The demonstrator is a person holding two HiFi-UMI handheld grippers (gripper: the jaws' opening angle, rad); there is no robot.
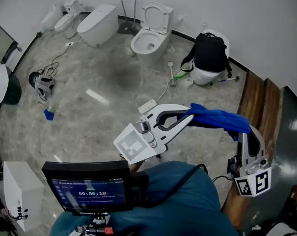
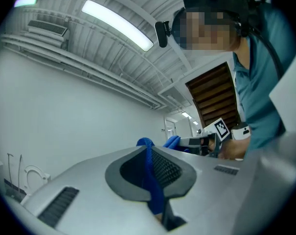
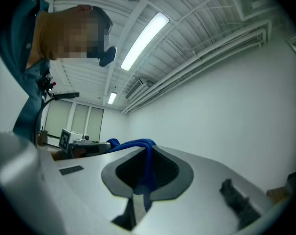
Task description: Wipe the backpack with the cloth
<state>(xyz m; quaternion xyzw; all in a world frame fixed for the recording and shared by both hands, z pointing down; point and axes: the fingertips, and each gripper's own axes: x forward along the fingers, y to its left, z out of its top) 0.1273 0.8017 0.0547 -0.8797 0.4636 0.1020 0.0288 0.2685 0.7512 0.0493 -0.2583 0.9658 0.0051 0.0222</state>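
a bare white room, seemingly a sanitaryware test space: several toilets (image 1: 150, 41) stand loose on marbled floor (image 1: 99, 117) beyond the left gripper (image 1: 190, 115).

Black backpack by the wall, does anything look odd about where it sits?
Yes. The black fabric backpack is perched on a white rounded fixture, straps dangling down its sides, an unusual resting place.

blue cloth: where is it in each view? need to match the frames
Head view: right of centre, the blue cloth is stretched between the left gripper and the right gripper.
Left gripper view: low centre, pinched between its shut fingers.
Right gripper view: low centre, pinched likewise.
Shared landmark: the person's teal shirt, at the right edge in the left gripper view and the left edge in the right gripper view.
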